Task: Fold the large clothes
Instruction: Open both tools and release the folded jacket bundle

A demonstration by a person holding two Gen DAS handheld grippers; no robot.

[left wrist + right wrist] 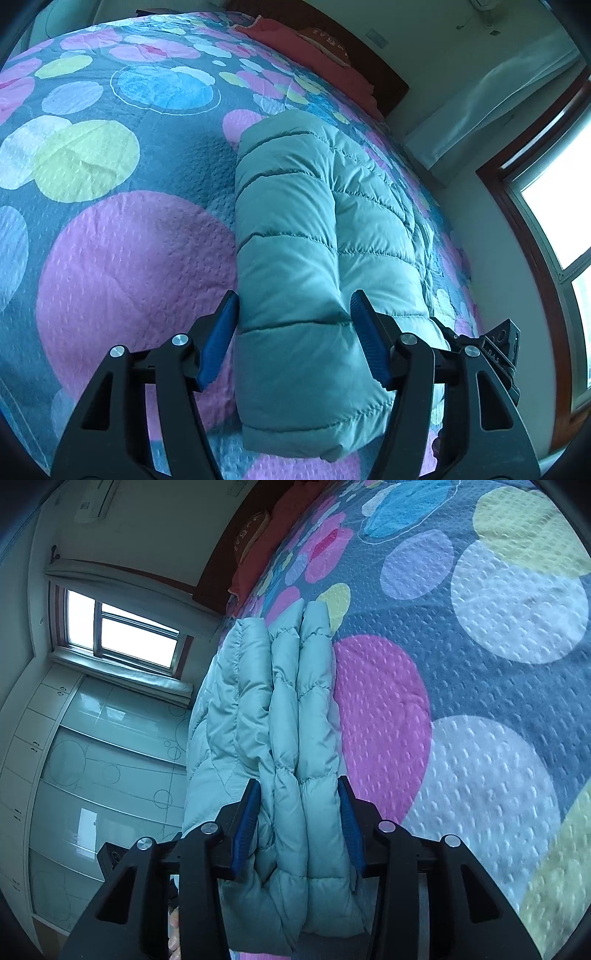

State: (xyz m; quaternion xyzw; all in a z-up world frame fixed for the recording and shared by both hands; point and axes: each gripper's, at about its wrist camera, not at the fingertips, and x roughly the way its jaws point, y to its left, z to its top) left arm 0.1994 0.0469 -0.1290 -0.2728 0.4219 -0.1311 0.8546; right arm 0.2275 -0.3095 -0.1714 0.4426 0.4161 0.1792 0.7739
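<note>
Daylight is the only light here, coming through the window (122,627), whose panes are blown out to plain white in both views; everything else takes a cool, bluish-green cast; the room reads moderately dim, the walls grey and flat. The puffy jacket (295,236) carries soft shading in its quilted seams and drops a faint shadow onto the bedspread (122,258); both fisheye views bow the bed hard and darken to black at the corners; focus stays crisp, with no motion blur.
</note>
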